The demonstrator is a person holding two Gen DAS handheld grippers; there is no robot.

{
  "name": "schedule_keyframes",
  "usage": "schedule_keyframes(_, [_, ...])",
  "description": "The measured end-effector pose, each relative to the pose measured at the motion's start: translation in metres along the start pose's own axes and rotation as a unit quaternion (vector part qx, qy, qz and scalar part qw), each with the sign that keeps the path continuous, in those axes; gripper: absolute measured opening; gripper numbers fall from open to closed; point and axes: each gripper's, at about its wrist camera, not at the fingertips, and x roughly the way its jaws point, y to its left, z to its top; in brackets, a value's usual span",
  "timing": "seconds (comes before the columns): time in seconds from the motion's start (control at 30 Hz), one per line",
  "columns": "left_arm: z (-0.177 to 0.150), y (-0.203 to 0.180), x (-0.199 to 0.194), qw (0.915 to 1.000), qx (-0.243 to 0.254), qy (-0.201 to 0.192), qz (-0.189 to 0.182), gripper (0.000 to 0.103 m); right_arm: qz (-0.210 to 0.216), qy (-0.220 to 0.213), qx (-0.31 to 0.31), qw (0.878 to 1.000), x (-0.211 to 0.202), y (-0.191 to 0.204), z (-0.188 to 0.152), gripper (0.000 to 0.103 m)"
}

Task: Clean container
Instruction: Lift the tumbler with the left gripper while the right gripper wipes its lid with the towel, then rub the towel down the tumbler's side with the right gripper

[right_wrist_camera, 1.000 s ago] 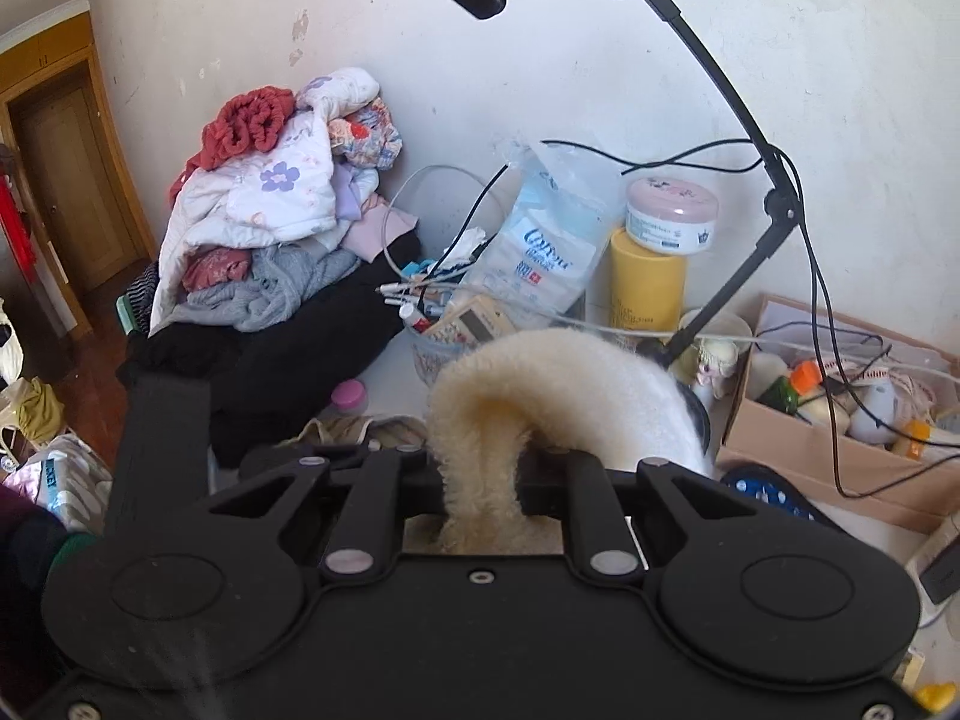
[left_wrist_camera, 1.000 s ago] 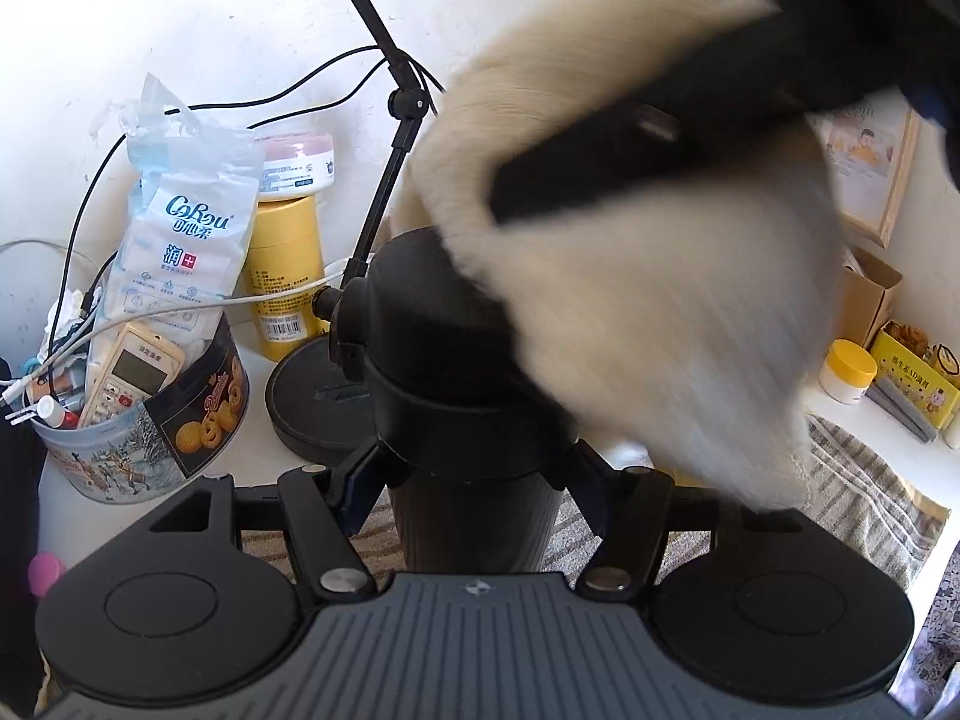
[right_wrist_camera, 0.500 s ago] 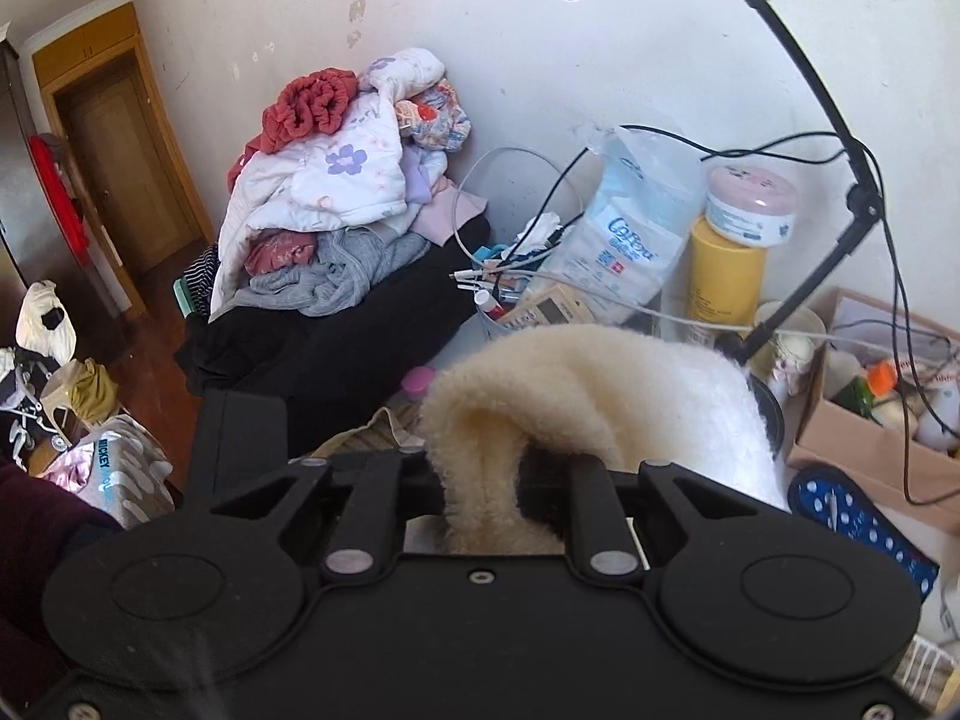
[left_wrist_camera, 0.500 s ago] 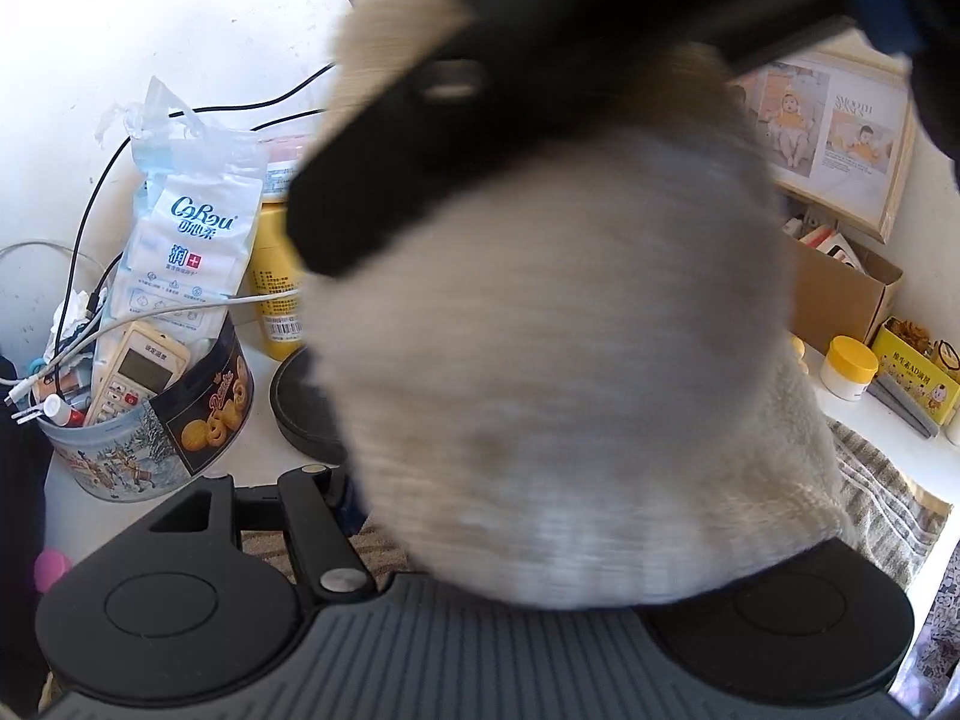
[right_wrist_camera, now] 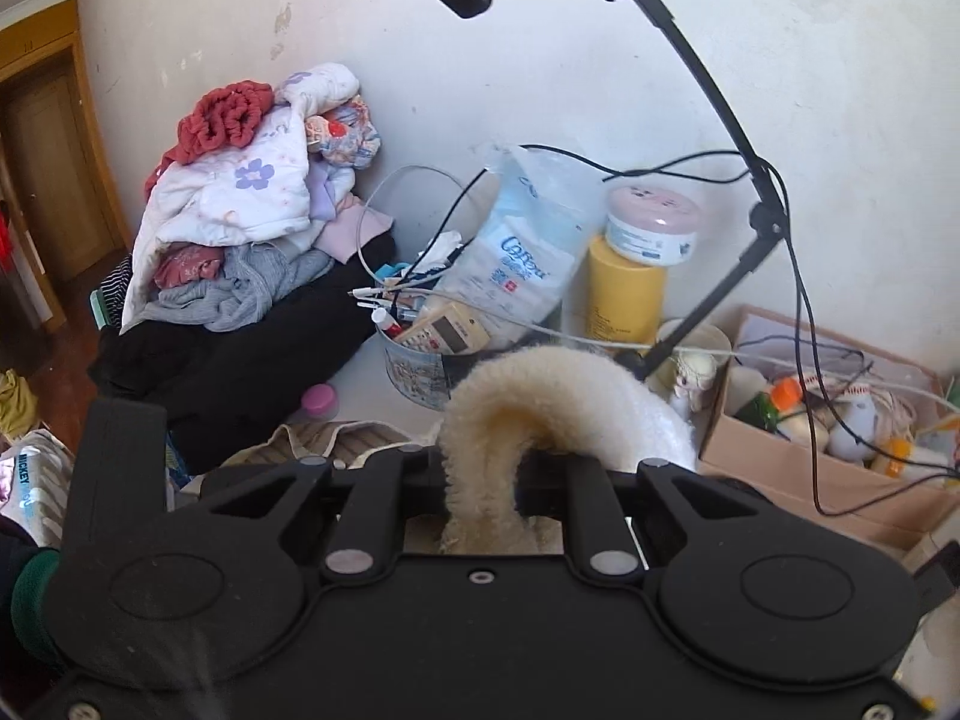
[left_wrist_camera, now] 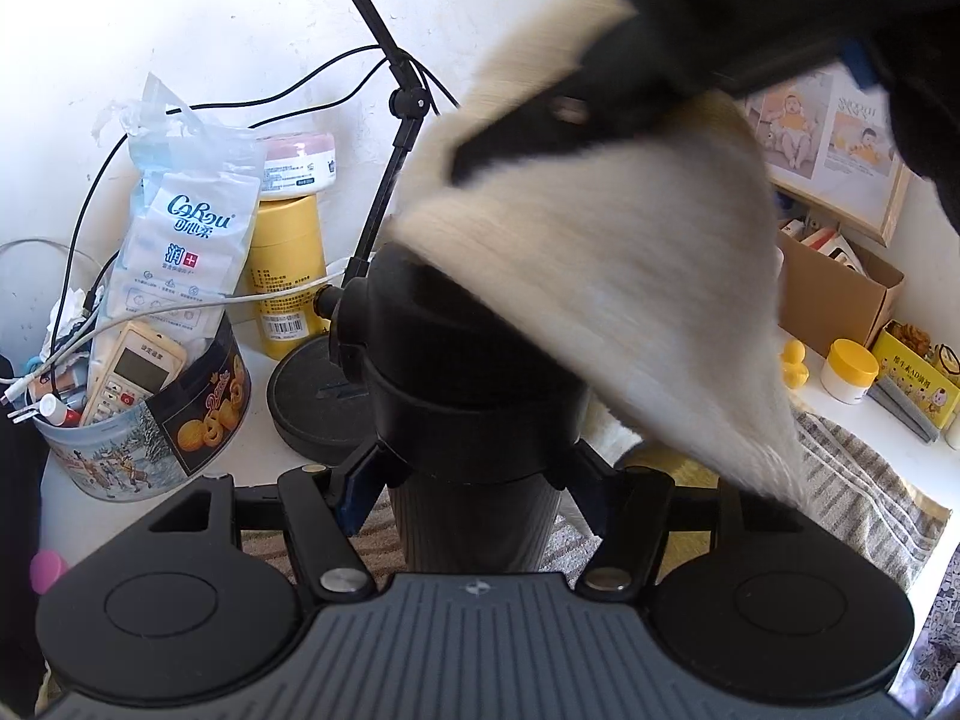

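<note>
In the left wrist view my left gripper [left_wrist_camera: 474,468] is shut on a dark flask-like container [left_wrist_camera: 468,396] with a black lid, held upright over a striped towel. A fluffy cream cloth [left_wrist_camera: 606,276] hangs from my right gripper [left_wrist_camera: 540,120] and lies against the container's lid and right side. In the right wrist view my right gripper [right_wrist_camera: 483,480] is shut on the same cream cloth [right_wrist_camera: 528,396], which arches up between the fingers. The container is hidden in this view.
A biscuit tin [left_wrist_camera: 138,426] with a remote and cables stands left. A yellow canister [left_wrist_camera: 285,276] and a lamp stand base [left_wrist_camera: 318,402] are behind. A cardboard box [right_wrist_camera: 822,450], a picture frame [left_wrist_camera: 834,144] and small jars [left_wrist_camera: 849,363] are right. Clothes [right_wrist_camera: 240,210] are piled far left.
The cloth swept down over the container, covering it half a second ago. It has now lifted back up to the right, and the lid shows again.
</note>
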Motion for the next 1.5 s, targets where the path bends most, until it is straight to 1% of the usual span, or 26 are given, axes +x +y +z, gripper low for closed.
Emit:
schedule_keyframes(0.13, [0.000, 0.001, -0.001, 1.0000, -0.001, 0.001, -0.001, 0.064, 0.003, 0.009, 0.001, 1.000, -0.011, 0.001, -0.010, 0.013])
schedule_keyframes(0.17, [0.004, 0.008, 0.008, 1.0000, -0.003, 0.001, 0.000, 0.064, 0.006, 0.013, 0.001, 1.000, -0.013, 0.002, -0.012, 0.013])
schedule_keyframes(0.2, [0.010, 0.023, 0.024, 1.0000, -0.009, 0.001, 0.002, 0.064, 0.015, 0.018, 0.001, 1.000, -0.015, 0.005, -0.013, 0.013])
schedule_keyframes(0.27, [0.006, 0.021, 0.021, 0.9999, -0.010, 0.001, 0.002, 0.064, 0.032, 0.027, 0.000, 0.999, -0.018, 0.011, -0.017, 0.013])
schedule_keyframes(0.37, [0.004, 0.018, 0.019, 1.0000, -0.009, 0.001, 0.004, 0.064, 0.052, 0.036, -0.022, 0.998, -0.019, 0.026, -0.020, 0.013])
schedule_keyframes(0.43, [0.003, 0.015, 0.014, 0.9999, -0.014, 0.001, 0.006, 0.064, 0.053, 0.032, -0.024, 0.998, -0.016, 0.031, -0.018, 0.013])
schedule_keyframes(0.53, [0.002, 0.014, 0.011, 0.9998, -0.020, 0.002, 0.008, 0.064, 0.051, 0.020, -0.016, 0.998, -0.008, 0.028, -0.012, 0.013])
schedule_keyframes(0.63, [0.002, 0.011, 0.006, 0.9998, -0.019, 0.002, 0.009, 0.064, 0.038, 0.007, -0.017, 0.999, -0.004, 0.025, -0.007, 0.013])
schedule_keyframes(0.7, [0.003, 0.009, 0.005, 0.9998, -0.018, 0.002, 0.009, 0.064, 0.030, 0.000, -0.004, 1.000, -0.003, 0.018, -0.007, 0.013])
schedule_keyframes(0.77, [0.003, 0.007, 0.003, 0.9998, -0.016, 0.002, 0.010, 0.064, 0.012, -0.007, 0.001, 1.000, -0.005, 0.012, -0.009, 0.013])
schedule_keyframes(0.83, [0.004, 0.004, 0.002, 0.9999, -0.013, 0.002, 0.009, 0.064, 0.006, -0.008, 0.016, 1.000, -0.008, 0.004, -0.012, 0.013])
schedule_keyframes(1.07, [0.005, 0.004, 0.001, 0.9998, -0.014, 0.006, 0.010, 0.064, 0.010, -0.003, 0.055, 0.998, -0.019, -0.018, -0.028, 0.013])
schedule_keyframes(1.2, [0.001, 0.000, -0.007, 0.9996, -0.026, 0.009, 0.010, 0.064, -0.001, 0.032, 0.045, 0.998, -0.016, -0.022, -0.045, 0.013])
schedule_keyframes(1.27, [0.001, 0.000, -0.008, 0.9996, -0.026, 0.010, 0.010, 0.064, 0.004, 0.043, 0.056, 0.997, -0.016, -0.027, -0.057, 0.013])
schedule_keyframes(1.33, [0.000, -0.001, -0.009, 0.9996, -0.025, 0.010, 0.010, 0.064, -0.001, 0.051, 0.060, 0.997, -0.016, -0.029, -0.066, 0.013])
schedule_keyframes(1.4, [0.000, 0.000, -0.010, 0.9996, -0.024, 0.011, 0.010, 0.064, -0.003, 0.052, 0.068, 0.996, -0.018, -0.033, -0.072, 0.013])
schedule_keyframes(1.5, [0.001, 0.000, -0.010, 0.9996, -0.022, 0.016, 0.009, 0.064, 0.007, 0.036, 0.082, 0.996, -0.025, -0.038, -0.071, 0.013])
